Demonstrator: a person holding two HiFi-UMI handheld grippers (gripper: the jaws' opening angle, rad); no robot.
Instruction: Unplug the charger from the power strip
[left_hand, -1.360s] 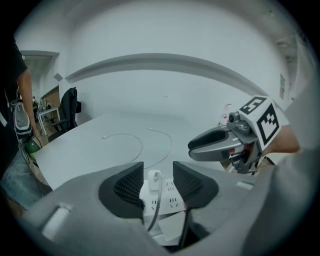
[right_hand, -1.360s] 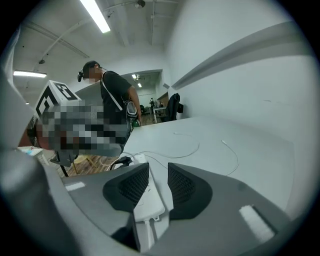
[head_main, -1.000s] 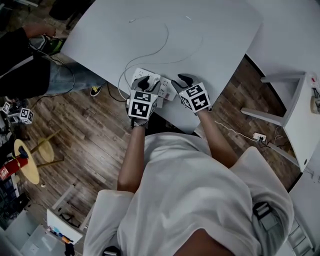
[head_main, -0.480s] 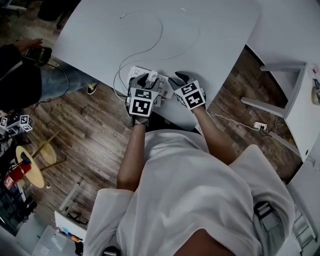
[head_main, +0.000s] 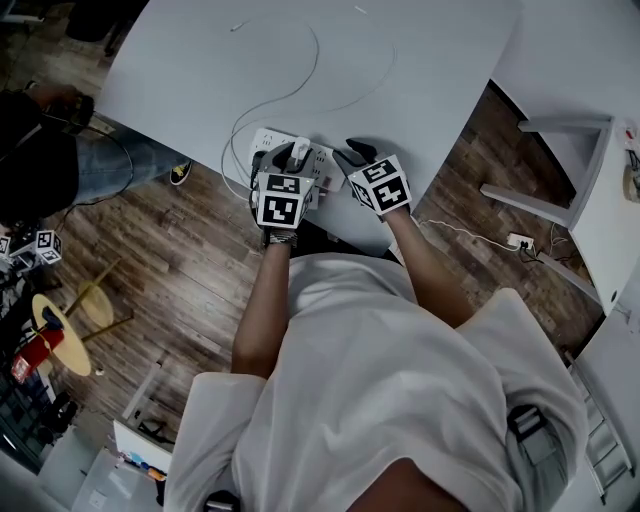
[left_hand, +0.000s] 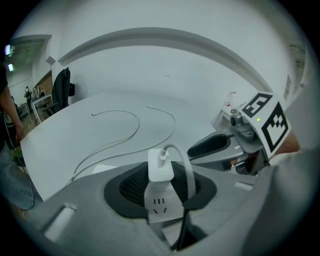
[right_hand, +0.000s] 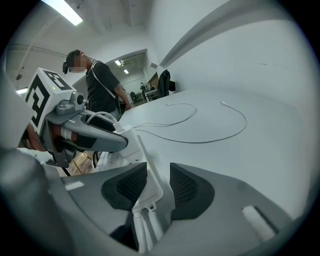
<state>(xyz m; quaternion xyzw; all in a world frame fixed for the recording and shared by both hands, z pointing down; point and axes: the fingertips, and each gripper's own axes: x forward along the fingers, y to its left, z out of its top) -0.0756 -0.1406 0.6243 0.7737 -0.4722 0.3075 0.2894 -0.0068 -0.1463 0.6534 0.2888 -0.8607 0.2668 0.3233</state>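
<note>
In the head view both grippers sit at the near edge of the white table (head_main: 430, 70), the left gripper (head_main: 295, 158) over the power strip (head_main: 262, 140) and the right gripper (head_main: 352, 155) at its end, but the jaws cannot be read there. The left gripper view shows the charger (left_hand: 161, 167) plugged upright in the strip, between jaws that are closing. The right gripper view shows jaws apart, straddling the strip's end

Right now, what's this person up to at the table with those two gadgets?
A person is working to unplug a white charger from a power strip on the white table. The left hand-held gripper has the charger between its jaws, which are closing on it; the charger is plugged in. The right hand-held gripper straddles the strip's end, jaws apart, apparently to steady it.
</note>
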